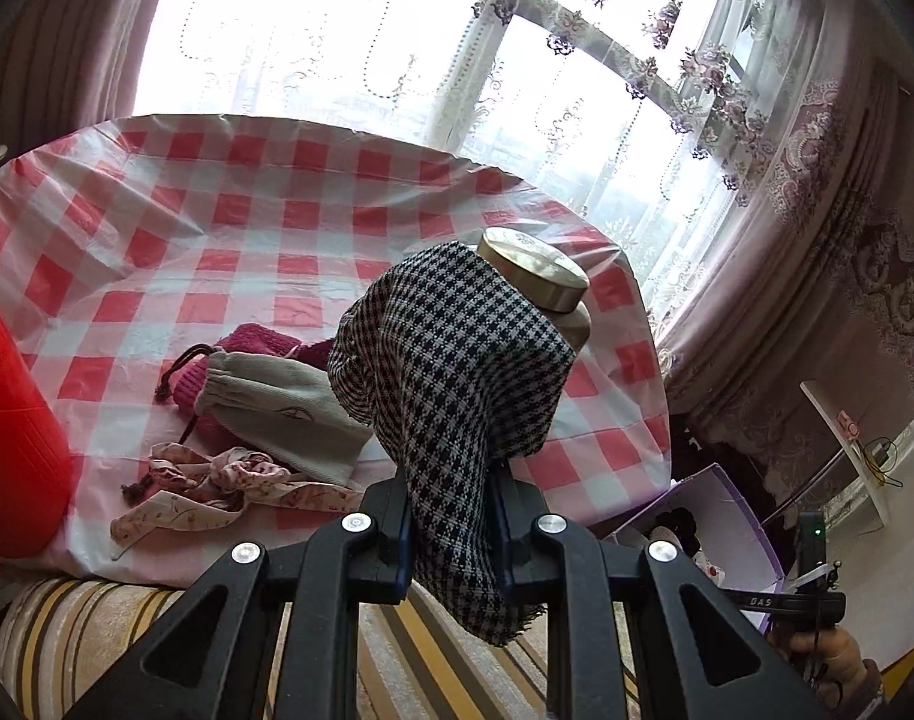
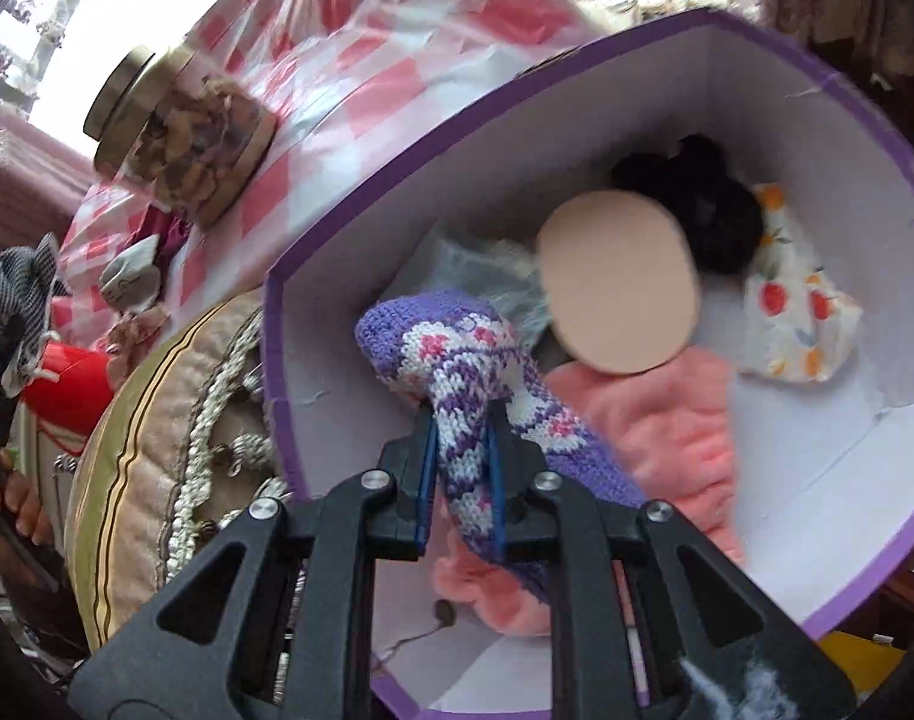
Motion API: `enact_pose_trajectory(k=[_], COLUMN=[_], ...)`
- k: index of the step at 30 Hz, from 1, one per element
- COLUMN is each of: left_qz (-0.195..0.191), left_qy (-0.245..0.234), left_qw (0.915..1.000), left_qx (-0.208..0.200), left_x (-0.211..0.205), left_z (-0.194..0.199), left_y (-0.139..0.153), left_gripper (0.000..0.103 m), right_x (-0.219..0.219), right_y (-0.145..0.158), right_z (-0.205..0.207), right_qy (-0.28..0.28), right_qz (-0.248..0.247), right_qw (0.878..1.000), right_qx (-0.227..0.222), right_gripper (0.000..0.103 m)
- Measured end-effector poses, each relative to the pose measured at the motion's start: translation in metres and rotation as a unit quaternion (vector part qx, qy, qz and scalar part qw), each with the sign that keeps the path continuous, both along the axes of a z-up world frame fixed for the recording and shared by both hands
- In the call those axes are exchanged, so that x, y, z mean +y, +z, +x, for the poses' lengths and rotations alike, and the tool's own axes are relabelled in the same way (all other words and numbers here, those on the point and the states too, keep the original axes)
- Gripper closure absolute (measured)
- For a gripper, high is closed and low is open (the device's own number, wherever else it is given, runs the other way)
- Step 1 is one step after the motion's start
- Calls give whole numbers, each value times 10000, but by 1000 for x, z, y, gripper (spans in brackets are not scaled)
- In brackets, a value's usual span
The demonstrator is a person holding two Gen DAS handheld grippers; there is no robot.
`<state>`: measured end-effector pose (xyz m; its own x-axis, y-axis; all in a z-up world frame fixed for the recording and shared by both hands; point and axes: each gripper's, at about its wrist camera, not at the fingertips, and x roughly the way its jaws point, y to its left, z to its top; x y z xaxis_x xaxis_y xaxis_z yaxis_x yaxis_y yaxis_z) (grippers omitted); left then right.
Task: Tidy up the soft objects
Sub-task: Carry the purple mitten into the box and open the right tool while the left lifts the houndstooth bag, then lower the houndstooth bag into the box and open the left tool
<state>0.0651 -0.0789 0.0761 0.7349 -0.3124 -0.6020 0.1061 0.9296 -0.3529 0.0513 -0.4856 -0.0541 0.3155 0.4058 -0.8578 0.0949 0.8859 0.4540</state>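
My left gripper (image 1: 448, 531) is pinching the houndstooth cloth (image 1: 457, 372); my right gripper (image 2: 463, 480) is pinching a purple knitted sock (image 2: 457, 372) over the purple-rimmed box (image 2: 817, 480).

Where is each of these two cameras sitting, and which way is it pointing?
Left wrist: rides the left claw, facing the red-checked plastic tablecloth and window; its black fingers pinch a black-and-white houndstooth cloth.
Right wrist: rides the right claw, looking down into the purple-rimmed cardboard box; its fingers pinch a purple-and-white knitted piece.
Shared: the gold-lidded glass jar, the tablecloth, the box, the houndstooth cloth.
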Motion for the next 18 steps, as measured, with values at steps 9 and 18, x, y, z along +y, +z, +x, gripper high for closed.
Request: enact_pose_trajectory(k=[9,18], left_qz=[25,-1197], left_qy=[-459,-1432], left_qw=[9989,9819], left_qx=[-26,313], left_x=[-30,-52], left_z=[-3,4], left_y=[8,5], left_gripper=[82,82], right_x=[2,41], right_y=[16,-19], right_z=[-11,4], right_qy=[362,1159], right_qz=[-537,-1804], right_qw=[9976,9766], right_qx=[-229,187], right_gripper=[35,35])
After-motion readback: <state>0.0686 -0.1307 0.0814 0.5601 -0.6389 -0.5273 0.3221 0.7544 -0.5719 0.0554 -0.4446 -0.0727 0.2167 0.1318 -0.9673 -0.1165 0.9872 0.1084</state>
